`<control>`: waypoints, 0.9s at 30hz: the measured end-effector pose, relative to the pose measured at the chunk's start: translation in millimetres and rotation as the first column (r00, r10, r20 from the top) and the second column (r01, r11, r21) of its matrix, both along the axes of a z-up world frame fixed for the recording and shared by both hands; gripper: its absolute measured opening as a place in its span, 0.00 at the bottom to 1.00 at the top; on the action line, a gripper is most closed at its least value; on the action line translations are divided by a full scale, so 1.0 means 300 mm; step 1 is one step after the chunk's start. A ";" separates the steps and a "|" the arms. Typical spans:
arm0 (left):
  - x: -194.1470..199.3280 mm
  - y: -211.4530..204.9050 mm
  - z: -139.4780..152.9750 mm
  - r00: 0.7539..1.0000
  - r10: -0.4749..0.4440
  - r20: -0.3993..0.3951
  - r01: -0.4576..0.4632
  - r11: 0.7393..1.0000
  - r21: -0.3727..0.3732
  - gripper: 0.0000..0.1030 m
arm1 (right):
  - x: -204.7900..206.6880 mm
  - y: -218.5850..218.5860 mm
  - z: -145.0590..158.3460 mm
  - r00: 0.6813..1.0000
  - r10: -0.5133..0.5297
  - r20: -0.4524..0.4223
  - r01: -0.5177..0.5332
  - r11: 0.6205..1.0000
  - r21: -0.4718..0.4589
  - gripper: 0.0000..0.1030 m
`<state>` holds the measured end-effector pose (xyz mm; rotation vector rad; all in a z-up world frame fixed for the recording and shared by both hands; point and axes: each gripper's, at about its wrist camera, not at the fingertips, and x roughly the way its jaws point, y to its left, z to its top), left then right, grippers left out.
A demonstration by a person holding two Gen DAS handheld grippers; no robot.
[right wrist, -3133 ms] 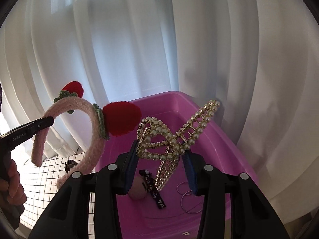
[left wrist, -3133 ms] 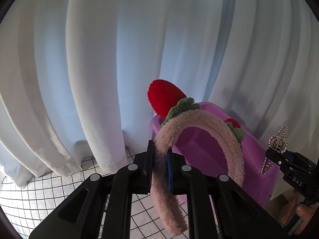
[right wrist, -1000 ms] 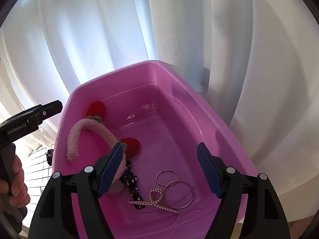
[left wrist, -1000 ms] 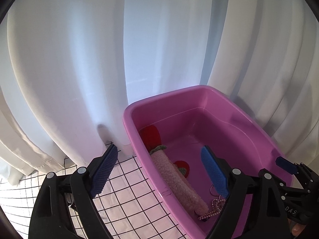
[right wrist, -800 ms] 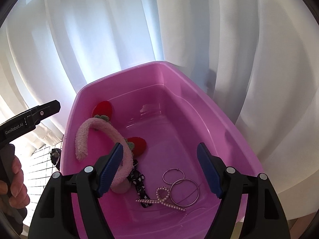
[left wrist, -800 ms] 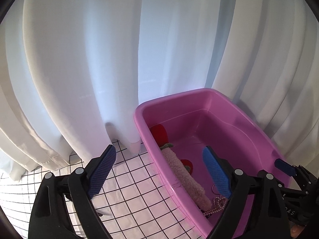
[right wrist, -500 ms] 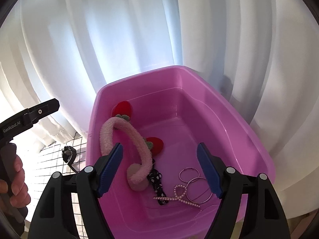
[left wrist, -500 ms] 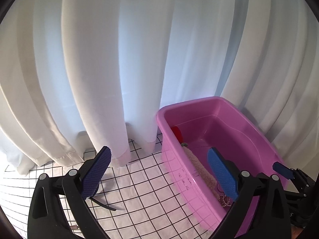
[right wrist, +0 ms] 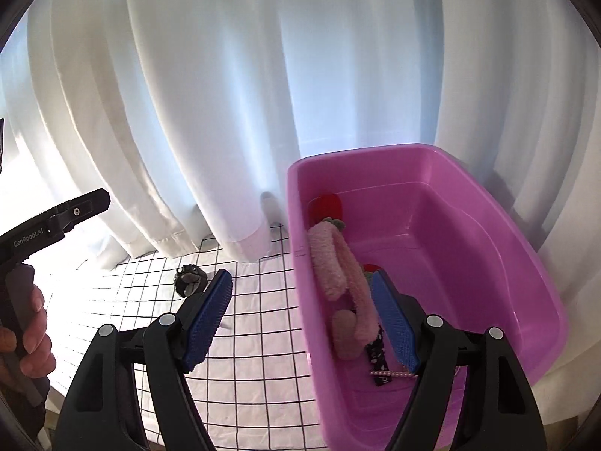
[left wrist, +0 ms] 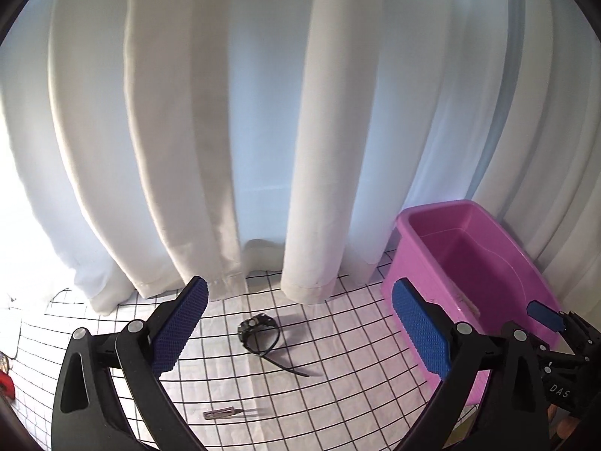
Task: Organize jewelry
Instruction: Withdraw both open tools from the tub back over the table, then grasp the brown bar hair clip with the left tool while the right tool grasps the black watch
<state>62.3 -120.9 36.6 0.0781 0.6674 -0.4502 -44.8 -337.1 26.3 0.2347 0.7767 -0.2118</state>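
Left gripper empty, jaws wide, swung away from pink bin toward black watch on gridded worktop. Right gripper half-open, empty. Fuzzy headband and pearl clip now lie in bin; watch and hairpin remain.

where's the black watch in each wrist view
Left wrist: the watch lies at lower centre on the grid cloth, between the open blue pads, left of the tub.
Right wrist: the watch is left of centre, just above the left pad.
Shared landmark: the pink tub, to the watch's right in both.
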 end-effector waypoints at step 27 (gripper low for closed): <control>0.039 0.539 -0.433 0.941 0.249 -0.228 -0.230 0.967 0.105 0.94 | 0.321 0.380 -0.278 0.952 0.264 -0.156 -0.252 0.963 0.092 0.71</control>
